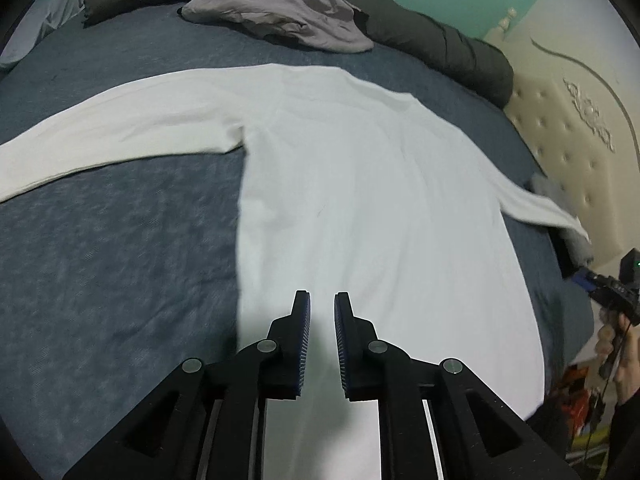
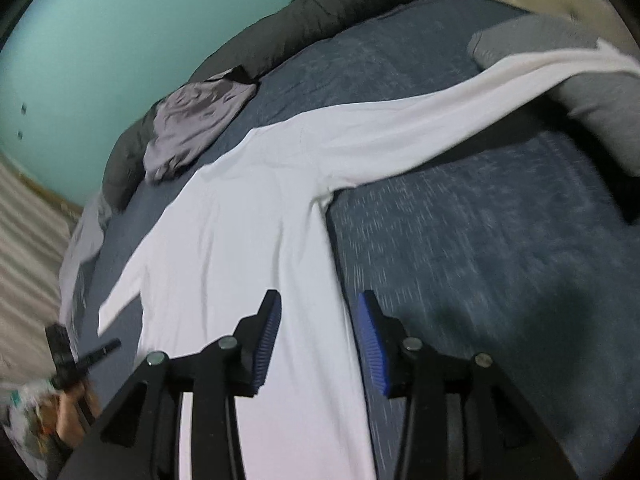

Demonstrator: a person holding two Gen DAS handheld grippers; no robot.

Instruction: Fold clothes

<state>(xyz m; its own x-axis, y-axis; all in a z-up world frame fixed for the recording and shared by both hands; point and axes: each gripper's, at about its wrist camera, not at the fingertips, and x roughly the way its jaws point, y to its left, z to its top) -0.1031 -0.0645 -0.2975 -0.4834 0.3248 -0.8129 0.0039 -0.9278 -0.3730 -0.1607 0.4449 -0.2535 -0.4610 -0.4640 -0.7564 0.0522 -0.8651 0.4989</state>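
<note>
Both claws are hovering, gripping nothing: the left claw narrowly parted, the right claw spread wider. Below, a white long-sleeved shirt is lying flat on the bed (sleeves outstretched). Folding seems about to begin; next probably means pinching a sleeve or hem.
</note>
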